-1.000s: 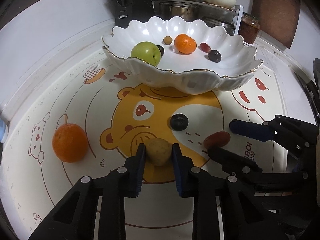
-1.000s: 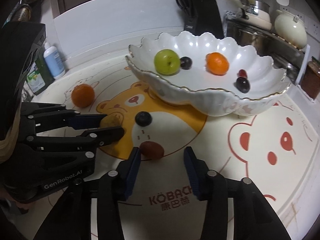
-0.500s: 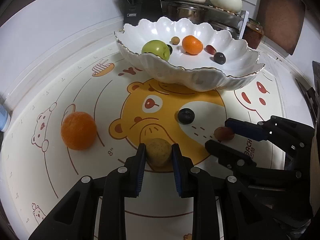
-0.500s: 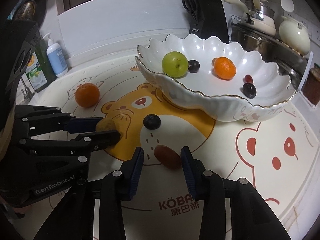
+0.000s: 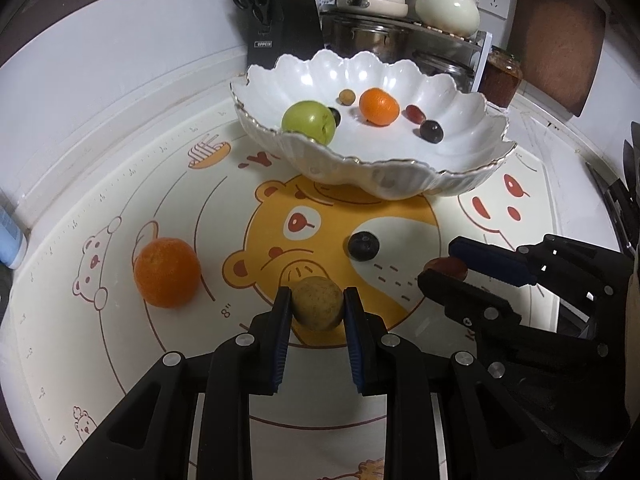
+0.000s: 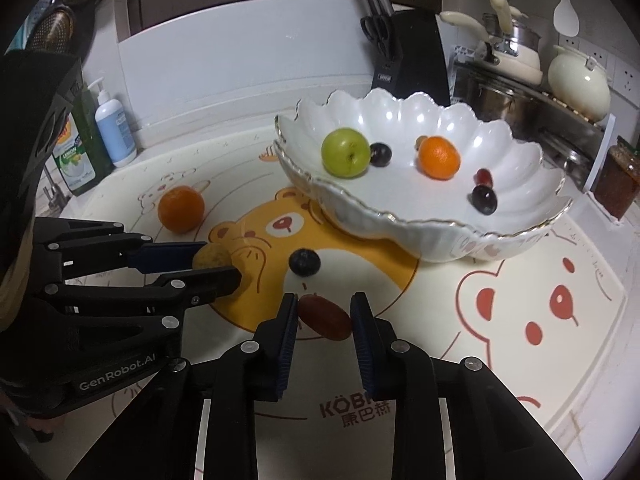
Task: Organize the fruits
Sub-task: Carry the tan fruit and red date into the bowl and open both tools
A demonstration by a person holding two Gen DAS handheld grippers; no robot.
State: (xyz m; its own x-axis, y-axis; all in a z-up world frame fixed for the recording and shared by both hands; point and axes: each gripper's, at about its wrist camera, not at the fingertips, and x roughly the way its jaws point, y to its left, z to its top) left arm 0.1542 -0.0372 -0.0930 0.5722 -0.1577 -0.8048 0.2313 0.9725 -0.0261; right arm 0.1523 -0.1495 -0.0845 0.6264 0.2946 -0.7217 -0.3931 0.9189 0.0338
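Fruit is gripped on both sides for the bowl (image 5: 472, 168) at the mat's far edge: the left gripper (image 5: 316, 308) clamps a brown longan (image 5: 317, 307) mid-mat, while the right gripper (image 6: 325, 314), just closing, pinches a red grape (image 6: 325, 317).

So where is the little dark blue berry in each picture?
Left wrist view: the dark berry lies on the mat right of centre, below the white bowl.
Right wrist view: the berry sits just left of centre, above the right claw.
Shared landmark: the white bowl, behind the berry in both.
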